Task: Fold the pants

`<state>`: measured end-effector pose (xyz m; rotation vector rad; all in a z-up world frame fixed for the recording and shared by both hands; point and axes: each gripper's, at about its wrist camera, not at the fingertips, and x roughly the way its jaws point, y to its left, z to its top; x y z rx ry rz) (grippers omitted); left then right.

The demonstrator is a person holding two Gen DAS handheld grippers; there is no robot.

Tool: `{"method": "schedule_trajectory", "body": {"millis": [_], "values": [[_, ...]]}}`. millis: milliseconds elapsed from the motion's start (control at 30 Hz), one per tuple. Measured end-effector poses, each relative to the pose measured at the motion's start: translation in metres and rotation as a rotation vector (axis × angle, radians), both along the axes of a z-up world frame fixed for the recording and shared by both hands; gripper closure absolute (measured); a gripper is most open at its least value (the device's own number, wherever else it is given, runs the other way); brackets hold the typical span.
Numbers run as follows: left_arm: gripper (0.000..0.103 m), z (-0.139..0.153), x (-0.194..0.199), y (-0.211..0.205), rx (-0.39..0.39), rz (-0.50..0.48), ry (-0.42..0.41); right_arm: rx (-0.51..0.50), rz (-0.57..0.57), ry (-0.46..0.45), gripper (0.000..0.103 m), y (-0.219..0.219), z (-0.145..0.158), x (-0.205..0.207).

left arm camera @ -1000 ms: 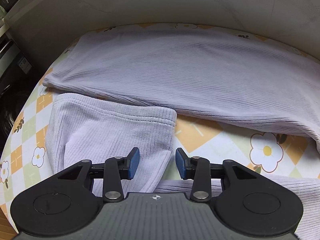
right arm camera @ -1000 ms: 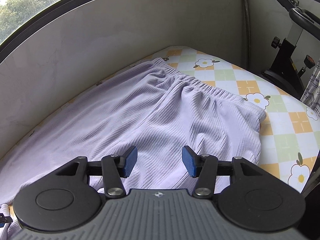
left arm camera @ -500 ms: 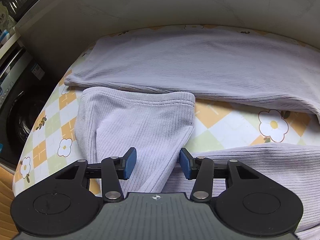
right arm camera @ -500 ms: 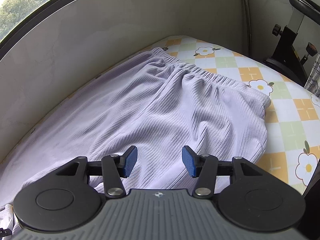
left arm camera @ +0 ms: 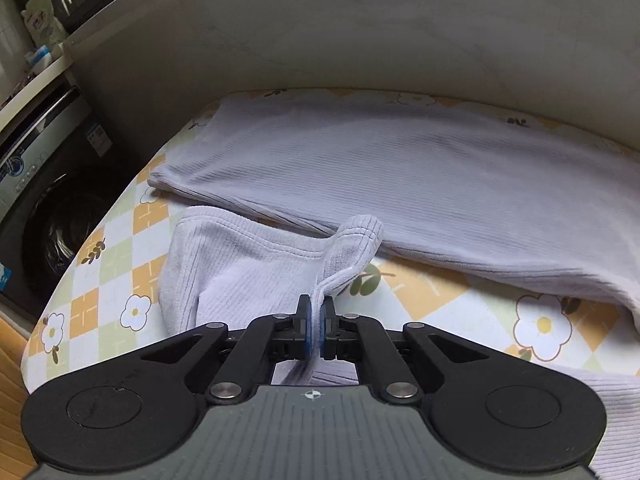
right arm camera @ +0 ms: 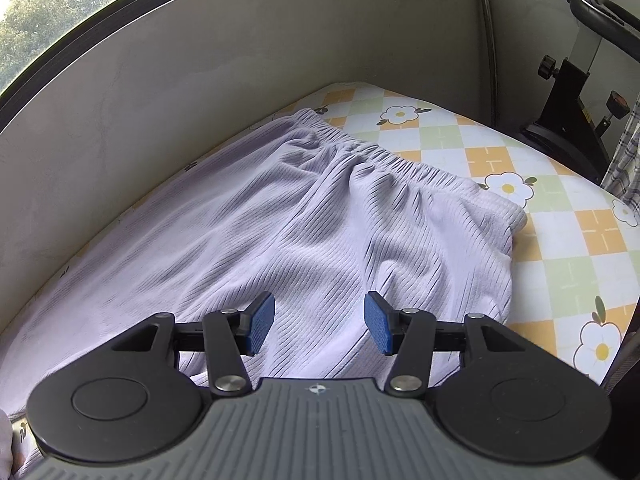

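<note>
Since a second ago my left gripper has gone from jaws apart over the near leg to fully pinched on its cuff edge, and the cuff corner now stands lifted and curled; my right gripper has kept its place and its gap

Item, washing machine: dark drum door, standing off the left side of the pants, beyond the table edge

Item, tablecloth: checked orange, green and white with flowers, spread under the pants, bare to their left and between the two legs

Item, pants: pale lilac ribbed knit. Far leg lies flat along the grey wall; near leg cuff lies folded back, its right corner raised toward my blue pads, which clamp a thin fold of it

Item, waistband: gathered elastic, at the right end of the pants, wrinkled, lying on the cloth

Item, right gripper: jaws about half apart, hovering above the seat of the pants, nothing between the pads

Item, exercise machine: black frame, right of the pants past the table corner
</note>
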<state>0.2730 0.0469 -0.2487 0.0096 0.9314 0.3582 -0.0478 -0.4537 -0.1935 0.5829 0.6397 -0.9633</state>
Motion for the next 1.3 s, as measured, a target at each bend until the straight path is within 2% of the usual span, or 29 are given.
{"method": "schedule_trajectory", "body": {"millis": [167, 267, 367, 533, 733, 967, 1067, 1133, 1200, 1300], "values": [[0.099, 0.061, -0.047, 0.052, -0.196, 0.276, -0.237, -0.001, -0.029, -0.06, 0.044, -0.016, 0.009, -0.025], [0.099, 0.082, -0.08, 0.077, -0.259, 0.405, -0.307, 0.007, -0.045, -0.063, 0.044, -0.026, 0.012, -0.039], [0.099, 0.085, -0.105, 0.089, -0.29, 0.494, -0.328, 0.028, -0.038, -0.058, 0.044, -0.034, 0.009, -0.054], [0.099, 0.074, -0.125, 0.097, -0.288, 0.575, -0.317, 0.042, -0.047, -0.052, 0.044, -0.036, 0.004, -0.085], [0.099, 0.067, -0.133, 0.099, -0.288, 0.593, -0.274, 0.069, -0.117, -0.125, 0.045, -0.04, -0.004, -0.121], [0.099, 0.059, -0.132, 0.116, -0.307, 0.586, -0.202, 0.083, -0.113, -0.148, 0.046, -0.053, -0.029, -0.111], [0.099, 0.051, -0.131, 0.118, -0.321, 0.586, -0.168, 0.109, -0.107, -0.19, 0.047, -0.057, -0.037, -0.103], [0.099, 0.044, -0.131, 0.116, -0.337, 0.584, -0.136, 0.119, -0.106, -0.201, 0.057, -0.058, -0.041, -0.096], [0.099, 0.038, -0.132, 0.114, -0.361, 0.586, -0.119, 0.123, -0.121, -0.199, 0.074, -0.058, -0.043, -0.093], [0.099, 0.028, -0.134, 0.116, -0.419, 0.61, -0.1, 0.121, -0.161, -0.205, 0.077, -0.057, -0.044, -0.093]]}}
